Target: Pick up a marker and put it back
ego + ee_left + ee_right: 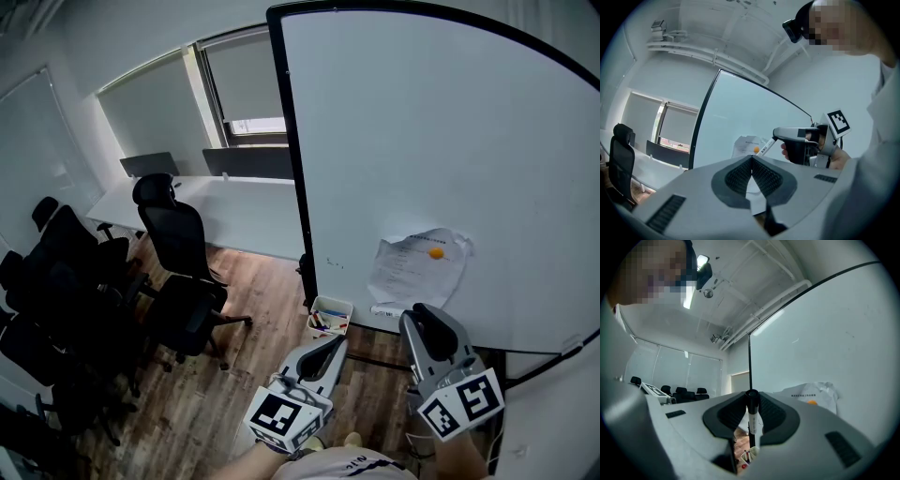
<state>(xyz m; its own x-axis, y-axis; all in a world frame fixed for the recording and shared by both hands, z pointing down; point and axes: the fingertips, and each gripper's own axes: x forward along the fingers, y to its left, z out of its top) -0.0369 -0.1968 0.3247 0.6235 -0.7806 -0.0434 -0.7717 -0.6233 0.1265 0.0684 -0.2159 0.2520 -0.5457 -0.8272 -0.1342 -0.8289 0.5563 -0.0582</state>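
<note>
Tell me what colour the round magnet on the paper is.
Orange: the magnet shows best in the head view.

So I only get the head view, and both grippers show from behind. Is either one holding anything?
Observer: Yes, the right gripper is shut on a white marker with a dark end.
Operator: And the left one?
Observer: The left gripper is shut, nothing between its jaws.
Operator: Where does the marker point?
Observer: From the left gripper view, it sticks out toward the paper on the whiteboard.
</note>
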